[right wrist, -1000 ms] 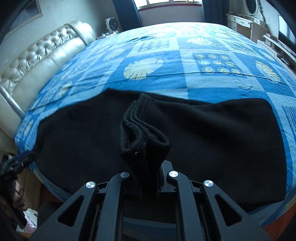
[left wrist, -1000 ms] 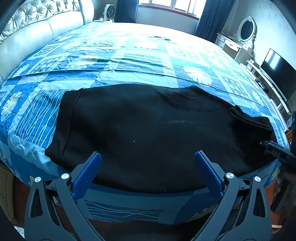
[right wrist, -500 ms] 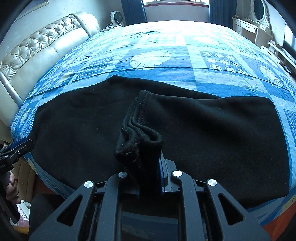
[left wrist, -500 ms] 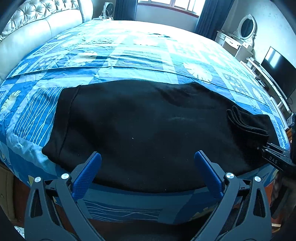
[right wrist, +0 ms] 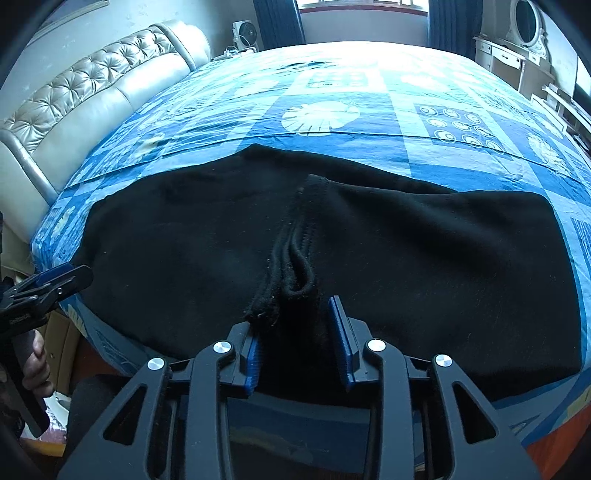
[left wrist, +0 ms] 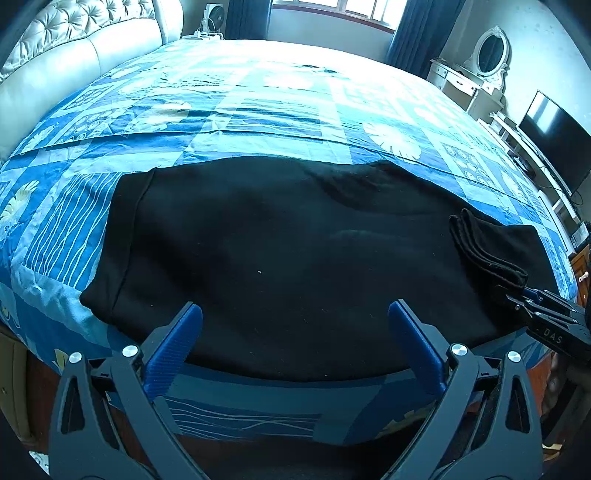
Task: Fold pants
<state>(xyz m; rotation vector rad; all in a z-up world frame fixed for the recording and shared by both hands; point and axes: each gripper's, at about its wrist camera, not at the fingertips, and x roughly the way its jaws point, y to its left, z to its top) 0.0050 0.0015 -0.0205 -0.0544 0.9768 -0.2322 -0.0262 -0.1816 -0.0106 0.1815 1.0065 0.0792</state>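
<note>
Black pants [left wrist: 277, 240] lie folded across the near edge of a blue patterned bed [left wrist: 258, 99]. My left gripper [left wrist: 294, 308] hovers open over their near edge, nothing between its blue pads. At the pants' right end a bunched layered hem [left wrist: 484, 247] runs into my right gripper [left wrist: 517, 295]. In the right wrist view that hem [right wrist: 295, 258] droops between the jaws of the right gripper [right wrist: 295, 317], which are opening; the right pad stands clear of the cloth. The rest of the pants [right wrist: 424, 258] spreads flat. My left gripper [right wrist: 55, 280] shows at the left edge.
A tufted cream headboard [right wrist: 92, 92] borders the bed's left side. A white dresser with an oval mirror [left wrist: 480, 70] and a dark TV [left wrist: 554, 136] stand at the right. A fan [right wrist: 243, 35] sits at the far corner. A hand [right wrist: 37, 354] holds the left gripper's handle.
The right gripper's jaws have parted from a tight pinch on the bunched hem, and the hem has sagged down onto the pants. The left gripper has stayed put and open.
</note>
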